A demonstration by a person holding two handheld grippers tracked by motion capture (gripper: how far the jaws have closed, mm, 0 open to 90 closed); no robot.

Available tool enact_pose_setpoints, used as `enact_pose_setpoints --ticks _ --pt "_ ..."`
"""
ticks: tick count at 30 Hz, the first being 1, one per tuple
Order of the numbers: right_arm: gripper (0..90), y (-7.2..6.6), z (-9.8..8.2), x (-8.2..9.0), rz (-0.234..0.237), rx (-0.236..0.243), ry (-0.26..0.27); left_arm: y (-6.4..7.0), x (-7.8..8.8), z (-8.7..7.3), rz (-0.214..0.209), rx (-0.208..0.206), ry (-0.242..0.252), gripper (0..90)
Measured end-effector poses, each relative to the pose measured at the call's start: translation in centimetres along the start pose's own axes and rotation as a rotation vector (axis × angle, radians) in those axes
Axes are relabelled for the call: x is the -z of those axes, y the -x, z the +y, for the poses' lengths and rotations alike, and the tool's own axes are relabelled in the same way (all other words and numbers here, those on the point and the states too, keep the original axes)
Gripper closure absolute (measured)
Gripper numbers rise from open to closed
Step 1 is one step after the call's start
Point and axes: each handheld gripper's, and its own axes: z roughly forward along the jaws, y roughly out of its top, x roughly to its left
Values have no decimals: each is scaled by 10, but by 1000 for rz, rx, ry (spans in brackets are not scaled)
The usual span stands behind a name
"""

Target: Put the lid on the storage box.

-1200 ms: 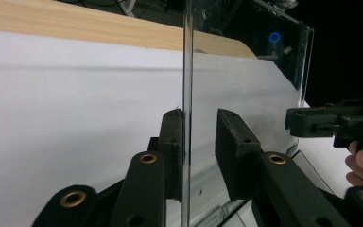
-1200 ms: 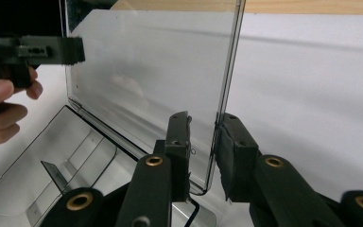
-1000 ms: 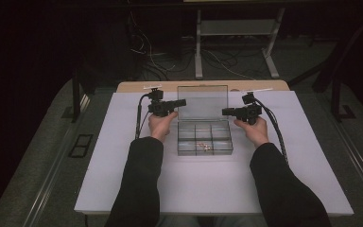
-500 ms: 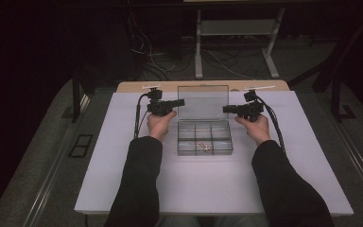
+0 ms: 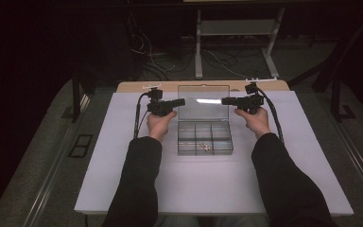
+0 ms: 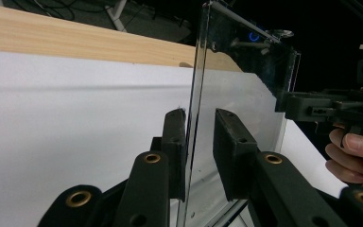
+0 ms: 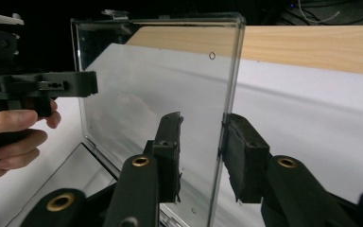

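The upright clear plastic lid (image 5: 203, 101) of the compartment box is straddled by both tools. The left tool (image 6: 199, 142) has been closing and the right tool (image 7: 202, 142) opening; gaps are seen beside the pads

In the high view, the small thing (image 5: 207, 147) in the box's (image 5: 204, 138) front middle compartment is too small to identify, and both forearms are cut off by the bottom edge. In the left gripper view the lid's (image 6: 236, 104) lower part is cut off by the bottom edge. In both gripper views it can't be told whether the pads touch the lid.
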Motion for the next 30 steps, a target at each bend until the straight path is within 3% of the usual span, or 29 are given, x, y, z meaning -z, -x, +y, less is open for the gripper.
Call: enact_pose_setpoints --ticks 4,8,14,22,27,30 --pt "709 0 0 1 13 11 1 -2 2 -3 -9 2 5 729" --pt "744 -3 0 2 -7 35 -8 -1 3 -5 -14 -3 20 721" --pt "738 -9 -1 10 10 54 -8 2 10 -10 -69 1 46 640" --pt "720 -17 -6 20 23 86 2 13 18 -7 -91 -52 61 542" --pt "711 -20 -9 24 25 100 10 17 26 -2 -110 -46 117 546" --pt "706 -22 -11 26 28 103 13 17 30 0 -112 -52 123 563"
